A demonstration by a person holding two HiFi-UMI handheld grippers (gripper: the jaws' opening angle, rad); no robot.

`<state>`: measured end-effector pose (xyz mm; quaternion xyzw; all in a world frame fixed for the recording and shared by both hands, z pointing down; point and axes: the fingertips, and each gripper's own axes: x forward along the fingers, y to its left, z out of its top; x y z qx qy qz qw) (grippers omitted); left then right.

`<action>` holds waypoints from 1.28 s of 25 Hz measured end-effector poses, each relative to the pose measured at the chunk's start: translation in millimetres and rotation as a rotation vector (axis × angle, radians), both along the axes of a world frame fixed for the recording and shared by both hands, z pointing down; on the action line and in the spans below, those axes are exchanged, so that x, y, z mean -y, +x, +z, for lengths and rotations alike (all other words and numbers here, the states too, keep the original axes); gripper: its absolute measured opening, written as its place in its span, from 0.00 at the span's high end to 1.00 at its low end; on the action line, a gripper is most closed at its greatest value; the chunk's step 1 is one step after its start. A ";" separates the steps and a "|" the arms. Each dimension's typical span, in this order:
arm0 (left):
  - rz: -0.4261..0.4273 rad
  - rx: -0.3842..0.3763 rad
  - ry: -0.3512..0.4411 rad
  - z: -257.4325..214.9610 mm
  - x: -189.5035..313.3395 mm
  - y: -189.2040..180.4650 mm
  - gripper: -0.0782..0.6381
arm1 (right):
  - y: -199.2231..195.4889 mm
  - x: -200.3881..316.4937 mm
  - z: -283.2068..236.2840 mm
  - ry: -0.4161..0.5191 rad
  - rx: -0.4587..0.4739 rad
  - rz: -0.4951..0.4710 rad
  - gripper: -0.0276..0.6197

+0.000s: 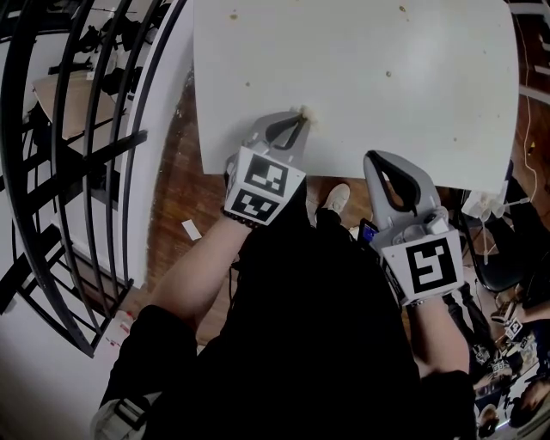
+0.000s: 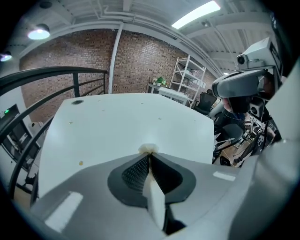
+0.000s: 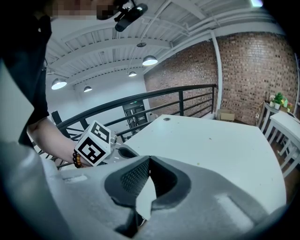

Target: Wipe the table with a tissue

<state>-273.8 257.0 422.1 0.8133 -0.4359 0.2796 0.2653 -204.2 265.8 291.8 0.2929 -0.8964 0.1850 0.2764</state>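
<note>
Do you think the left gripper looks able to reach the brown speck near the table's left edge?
Probably yes: only bare table lies between the left gripper, shut on the tissue, and that speck.

The person wears a black top point(image 1: 301, 344) with short sleeves point(image 1: 150, 352). The left gripper point(image 1: 301, 116) and right gripper point(image 1: 372, 159) are smooth grey shells with black bumpy pads point(image 2: 136, 173) inside. Behind each gripper's jaws sits a white cube point(image 1: 262, 187) with black square marks. Just behind the left gripper's cube is a bracelet point(image 3: 77, 159) of dark and brown beads. A pale shoe point(image 1: 335, 199) shows between the grippers.
</note>
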 end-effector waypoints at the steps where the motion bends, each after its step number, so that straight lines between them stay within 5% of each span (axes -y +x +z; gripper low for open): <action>1: -0.006 0.000 0.003 -1.1 -0.1 -3.8 0.84 | -2.3 -0.1 0.2 0.000 0.001 -0.002 0.97; 32: -0.121 0.082 0.007 1.4 16.9 -116.1 0.84 | -75.2 16.4 -13.1 0.050 -0.016 -0.027 0.97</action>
